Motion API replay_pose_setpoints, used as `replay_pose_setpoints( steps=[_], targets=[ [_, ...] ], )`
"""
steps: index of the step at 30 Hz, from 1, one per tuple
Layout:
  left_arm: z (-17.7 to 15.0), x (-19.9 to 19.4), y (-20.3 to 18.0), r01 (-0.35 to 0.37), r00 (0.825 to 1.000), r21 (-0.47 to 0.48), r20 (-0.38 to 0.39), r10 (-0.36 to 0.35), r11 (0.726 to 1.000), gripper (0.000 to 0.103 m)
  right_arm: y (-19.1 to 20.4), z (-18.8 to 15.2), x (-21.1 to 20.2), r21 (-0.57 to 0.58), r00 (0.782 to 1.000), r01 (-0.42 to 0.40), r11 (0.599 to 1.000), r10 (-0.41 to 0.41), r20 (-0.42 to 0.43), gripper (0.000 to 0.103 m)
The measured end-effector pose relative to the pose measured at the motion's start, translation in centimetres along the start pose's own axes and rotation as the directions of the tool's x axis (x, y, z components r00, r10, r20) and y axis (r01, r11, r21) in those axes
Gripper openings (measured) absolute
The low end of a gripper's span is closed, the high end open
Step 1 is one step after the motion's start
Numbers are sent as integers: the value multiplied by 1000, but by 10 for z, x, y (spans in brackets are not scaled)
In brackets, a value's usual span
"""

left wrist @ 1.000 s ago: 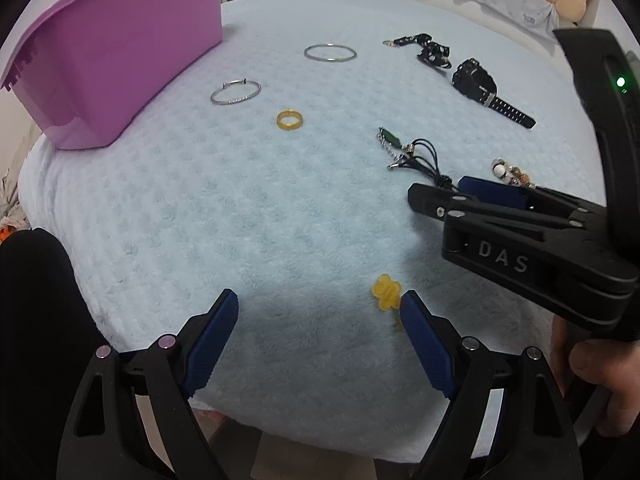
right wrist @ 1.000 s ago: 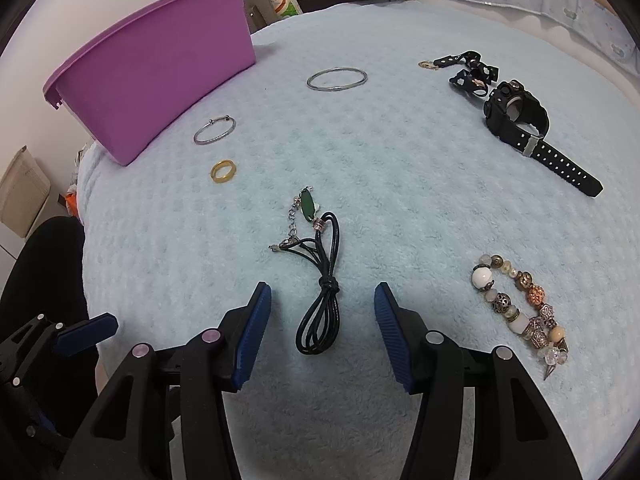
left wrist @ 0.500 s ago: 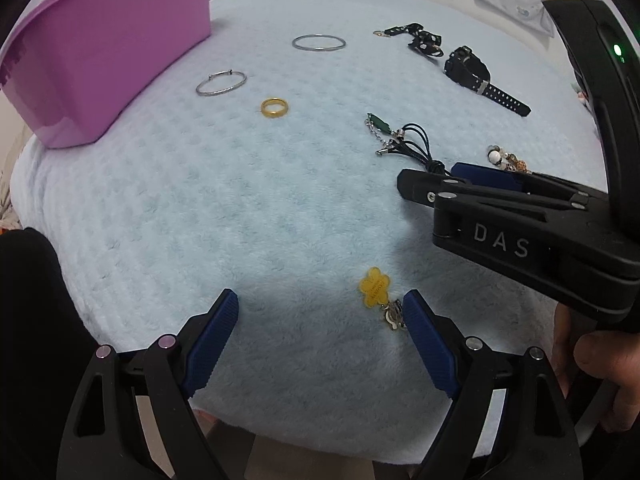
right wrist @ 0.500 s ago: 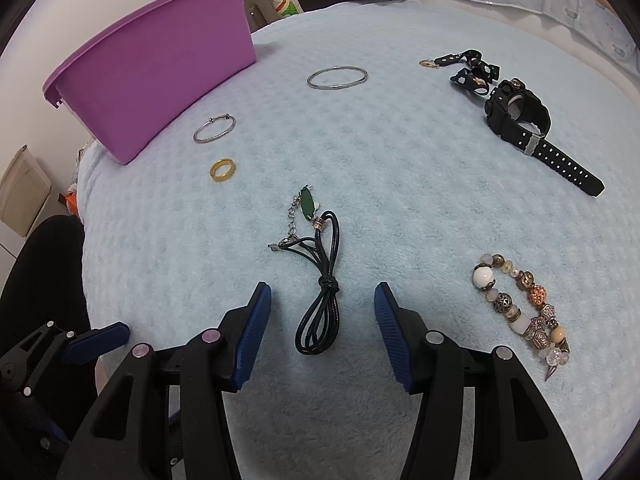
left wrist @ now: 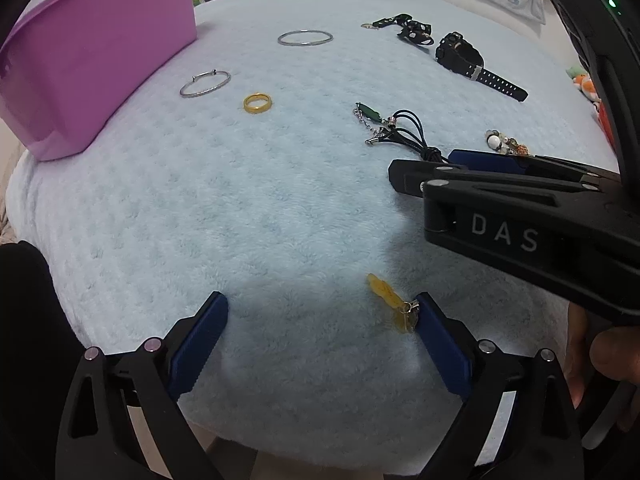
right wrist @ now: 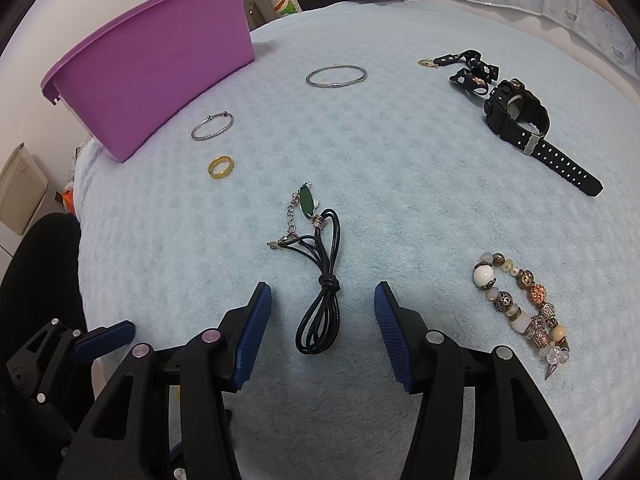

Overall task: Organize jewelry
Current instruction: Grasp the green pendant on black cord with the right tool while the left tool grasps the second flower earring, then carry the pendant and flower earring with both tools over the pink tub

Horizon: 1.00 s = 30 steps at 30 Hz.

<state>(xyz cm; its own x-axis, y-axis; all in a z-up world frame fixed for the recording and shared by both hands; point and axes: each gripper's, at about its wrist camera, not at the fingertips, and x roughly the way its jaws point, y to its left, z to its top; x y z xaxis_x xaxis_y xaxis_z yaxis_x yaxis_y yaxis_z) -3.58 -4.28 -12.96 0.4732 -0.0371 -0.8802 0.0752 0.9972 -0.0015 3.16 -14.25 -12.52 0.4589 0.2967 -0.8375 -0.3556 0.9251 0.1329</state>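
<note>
Left wrist view has the left gripper [left wrist: 322, 326] hanging over the near edge of a pale blue blanket [left wrist: 248, 208], its jaws spreading wider with nothing pressed between them; a small yellow charm [left wrist: 387, 300] lies on the fleece just against the inner face of the right-hand finger. Right wrist view shows the right gripper [right wrist: 323, 318] with its jaws easing inward on either side of a black cord necklace [right wrist: 320, 284], pads not touching it; a beaded bracelet [right wrist: 522, 308] lies near, a black watch [right wrist: 532, 128] farther off; a gold ring [right wrist: 220, 167] and two silver bangles lie beside the purple tub [right wrist: 160, 60].
</note>
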Motion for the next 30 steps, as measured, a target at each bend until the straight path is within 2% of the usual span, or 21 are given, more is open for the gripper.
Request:
replay_pose_setpoints(
  steps=[4,5,6,7,8,9,10,11,12,14,19,30],
  targets=[
    [0,-3,3,14,1000,-2,5,-14,1000,76,0,-1,-1,-15,999,38,999,-38,0,33],
    [1,-4,4,19,1000,-1,8,-19,1000,68,-2,-1,-1,-14,999,44,999,-44,0,21],
    [1,-6,5,25,1000,2,11,-25,1000,62,-4,-2,-3,-9,999,53,999,-53,1,14],
    [2,-8,6,31,999,3,13,-31,1000,59,-6,-2,-4,-4,999,53,999,-53,2,11],
    [2,-8,7,30,999,4,15,-30,1000,51,-7,-2,-4,1,998,56,998,-56,5,8],
    [3,-9,7,39,999,5,16,-39,999,37,-8,-3,-5,3,998,57,998,-57,6,8],
    [4,-10,7,62,998,13,14,-62,998,33,-8,-4,-5,5,998,58,998,-58,11,8],
    [5,-12,6,54,998,29,18,-55,998,22,-7,-5,-6,3,998,62,998,-62,17,8],
    [6,-12,5,61,998,39,16,-61,997,19,-6,-5,-7,0,998,67,998,-67,22,8],
    [9,-12,8,86,996,48,9,-86,995,14,-5,-7,-10,4,997,69,998,-69,33,7],
    [16,-14,19,146,989,38,3,-147,988,13,-12,-8,-22,70,997,27,997,-32,66,7],
    [48,-37,53,126,989,-3,84,-125,992,12,-14,0,-66,192,984,-52,980,18,175,7]
  ],
)
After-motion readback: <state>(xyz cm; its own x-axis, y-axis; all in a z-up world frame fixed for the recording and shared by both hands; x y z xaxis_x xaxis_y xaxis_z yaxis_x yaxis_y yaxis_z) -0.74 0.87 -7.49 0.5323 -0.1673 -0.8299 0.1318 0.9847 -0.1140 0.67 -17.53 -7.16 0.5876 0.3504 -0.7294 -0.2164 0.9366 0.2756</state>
